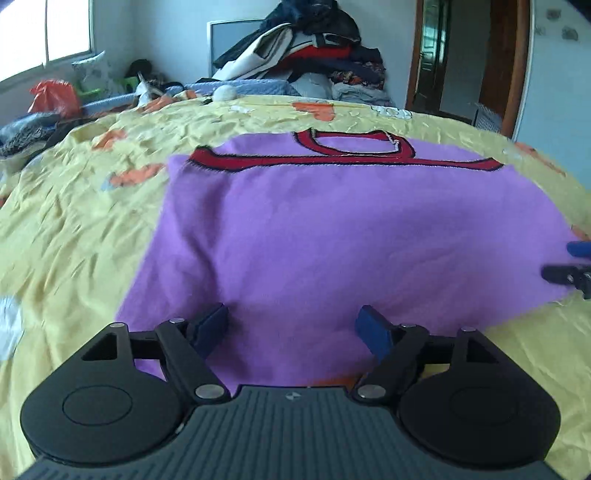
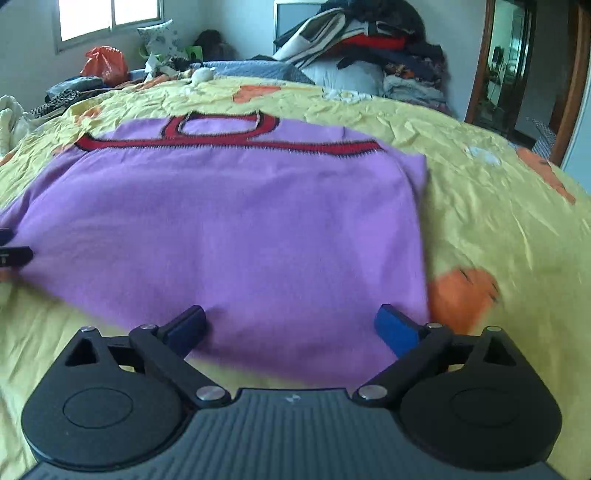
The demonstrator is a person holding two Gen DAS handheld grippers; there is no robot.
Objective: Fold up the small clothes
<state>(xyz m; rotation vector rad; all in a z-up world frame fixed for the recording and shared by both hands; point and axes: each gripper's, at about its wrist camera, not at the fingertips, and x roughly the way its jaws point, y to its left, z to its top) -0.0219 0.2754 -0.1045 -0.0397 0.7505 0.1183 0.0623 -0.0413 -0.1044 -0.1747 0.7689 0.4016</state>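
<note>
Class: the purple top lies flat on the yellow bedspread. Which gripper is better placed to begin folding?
Neither clearly. Left gripper and right gripper both hang open over the purple top's near hem, at opposite ends.

Daylight scene, moderately bright, with a cool bluish cast in both views. Light enters from a window [image 2: 110,16] at upper left, overexposed to plain white with no detail behind the glass. Illumination on the yellow bedspread [image 1: 74,221] is soft and even; creases throw only faint shadows. The left gripper [image 1: 291,325] and right gripper [image 2: 291,325] cast soft dark patches on the purple garment [image 1: 332,229] just beneath their pads. Strong fisheye distortion: the bed bulges into a dome and the door frame [image 1: 517,66] bows. Motion blur smears the near and side edges; the garment's weave is unresolved; far clutter soft
</note>
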